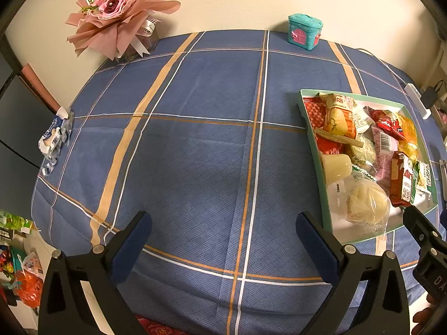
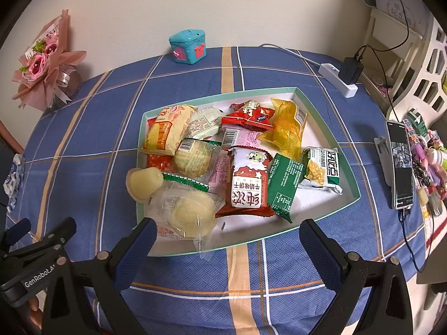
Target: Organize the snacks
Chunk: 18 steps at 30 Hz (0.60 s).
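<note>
A shallow tray with a mint-green rim (image 2: 251, 92) lies on the blue plaid tablecloth and holds several wrapped snacks: a red biscuit pack (image 2: 247, 181), a green pack (image 2: 283, 187), a yellow bag (image 2: 287, 128) and a clear-wrapped bun (image 2: 187, 212). A pale jelly cup (image 2: 144, 182) hangs over the tray's left rim. My right gripper (image 2: 227, 240) is open and empty just in front of the tray. My left gripper (image 1: 223, 234) is open and empty over bare cloth, left of the tray (image 1: 310, 128).
A teal toy house (image 2: 188, 46) and a pink bouquet (image 2: 46, 67) stand at the back by the wall. A crumpled blue-white wrapper (image 1: 54, 136) lies at the table's left edge. A power strip (image 2: 339, 79) and a propped phone (image 2: 401, 164) are on the right.
</note>
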Tool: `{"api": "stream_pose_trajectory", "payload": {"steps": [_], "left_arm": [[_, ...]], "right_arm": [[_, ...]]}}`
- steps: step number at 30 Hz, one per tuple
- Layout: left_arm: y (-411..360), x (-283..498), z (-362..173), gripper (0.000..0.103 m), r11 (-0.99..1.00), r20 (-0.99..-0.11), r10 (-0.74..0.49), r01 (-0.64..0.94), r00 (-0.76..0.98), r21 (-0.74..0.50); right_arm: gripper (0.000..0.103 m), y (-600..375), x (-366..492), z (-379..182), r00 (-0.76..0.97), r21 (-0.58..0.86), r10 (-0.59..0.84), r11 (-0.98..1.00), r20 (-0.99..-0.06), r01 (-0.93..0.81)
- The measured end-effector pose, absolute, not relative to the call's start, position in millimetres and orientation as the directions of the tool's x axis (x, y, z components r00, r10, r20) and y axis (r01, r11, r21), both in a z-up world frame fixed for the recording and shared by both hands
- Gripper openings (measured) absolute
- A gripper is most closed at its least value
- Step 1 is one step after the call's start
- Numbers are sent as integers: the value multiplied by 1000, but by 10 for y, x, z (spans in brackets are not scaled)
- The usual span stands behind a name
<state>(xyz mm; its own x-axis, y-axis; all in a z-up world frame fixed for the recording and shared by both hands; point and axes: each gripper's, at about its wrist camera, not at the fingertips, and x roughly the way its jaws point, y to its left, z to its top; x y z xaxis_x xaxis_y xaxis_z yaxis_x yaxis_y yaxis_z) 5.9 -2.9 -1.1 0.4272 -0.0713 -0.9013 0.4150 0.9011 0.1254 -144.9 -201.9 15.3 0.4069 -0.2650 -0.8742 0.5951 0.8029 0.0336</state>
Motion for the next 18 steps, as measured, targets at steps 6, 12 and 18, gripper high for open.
{"api": "stream_pose_trajectory", "payload": {"steps": [6, 12, 18], "left_arm": [[-30, 64, -12, 102, 901, -901, -71, 415, 427, 126], [-21, 63, -25, 102, 905, -903, -66, 406, 425, 125], [-20, 71, -29, 102, 908, -905, -63, 400, 421, 123]], "right_arm": [[103, -2018, -1449, 150, 408, 34, -265, 803, -874, 595], [103, -2020, -1452, 144, 407, 33, -266, 802, -874, 596], [103, -2021, -1462, 141, 405, 32, -265, 804, -875, 594]]}}
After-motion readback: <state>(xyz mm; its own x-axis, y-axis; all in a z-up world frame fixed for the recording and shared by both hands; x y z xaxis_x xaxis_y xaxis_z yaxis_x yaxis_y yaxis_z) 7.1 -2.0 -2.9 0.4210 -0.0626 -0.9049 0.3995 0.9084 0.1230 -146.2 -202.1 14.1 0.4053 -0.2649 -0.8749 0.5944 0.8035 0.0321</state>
